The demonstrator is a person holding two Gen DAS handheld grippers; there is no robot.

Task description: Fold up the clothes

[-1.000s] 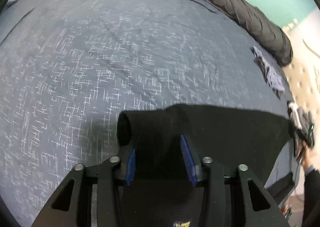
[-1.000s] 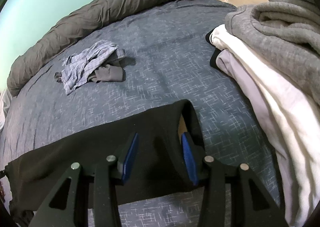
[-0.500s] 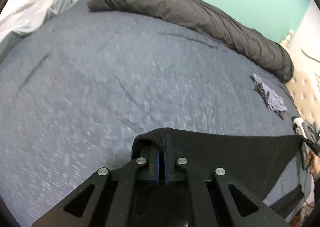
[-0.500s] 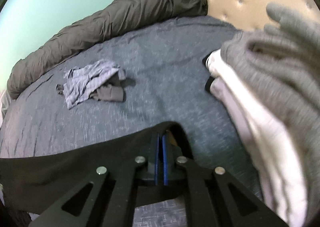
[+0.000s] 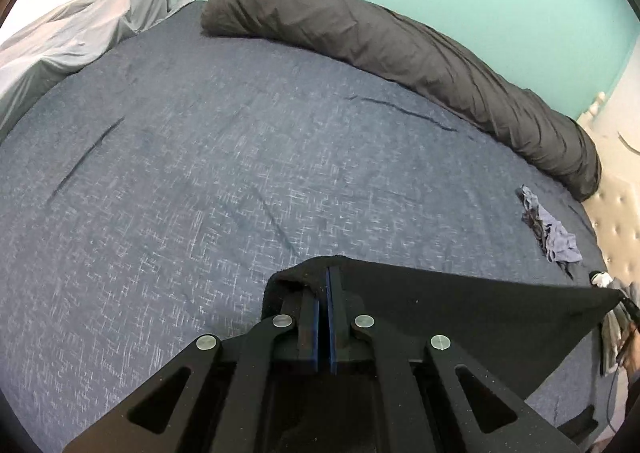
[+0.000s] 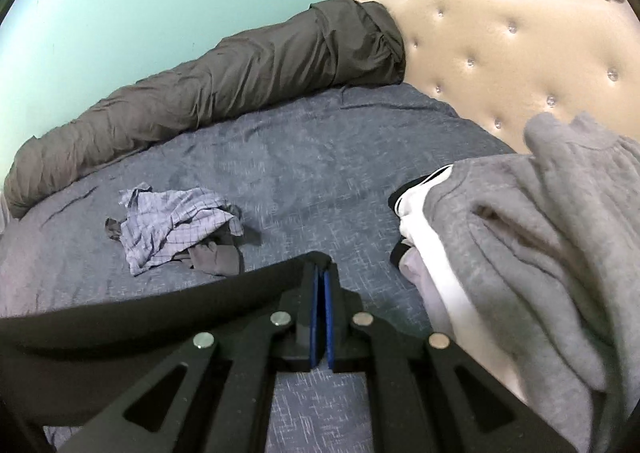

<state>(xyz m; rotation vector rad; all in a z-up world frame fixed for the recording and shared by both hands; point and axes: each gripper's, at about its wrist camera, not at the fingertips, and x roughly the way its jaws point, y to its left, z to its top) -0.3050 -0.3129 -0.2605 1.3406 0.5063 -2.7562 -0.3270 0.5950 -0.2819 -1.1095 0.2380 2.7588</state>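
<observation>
A black garment (image 5: 460, 309) hangs stretched between both grippers above the blue-grey bed. In the left wrist view my left gripper (image 5: 328, 273) is shut on its left corner, and the cloth runs off to the right, taut along its top edge. In the right wrist view my right gripper (image 6: 321, 267) is shut on the other corner of the black garment (image 6: 140, 317), which stretches away to the left. The blue pads (image 6: 316, 305) are pressed together with the cloth's edge pinched at their tips. The lower part of the garment is hidden behind the gripper bodies.
A rolled dark grey duvet (image 5: 400, 41) lies along the teal wall. A crumpled checked cloth (image 6: 176, 221) lies mid-bed. A pile with a grey sweater (image 6: 540, 233) and white clothes (image 6: 424, 229) sits at the right by the tufted headboard (image 6: 500, 53). A light grey sheet (image 5: 72, 41) lies far left.
Both grippers closed on the black garment's corners and lifted it off the bed. Both views now look further across the bed, toward the wall and the headboard.
</observation>
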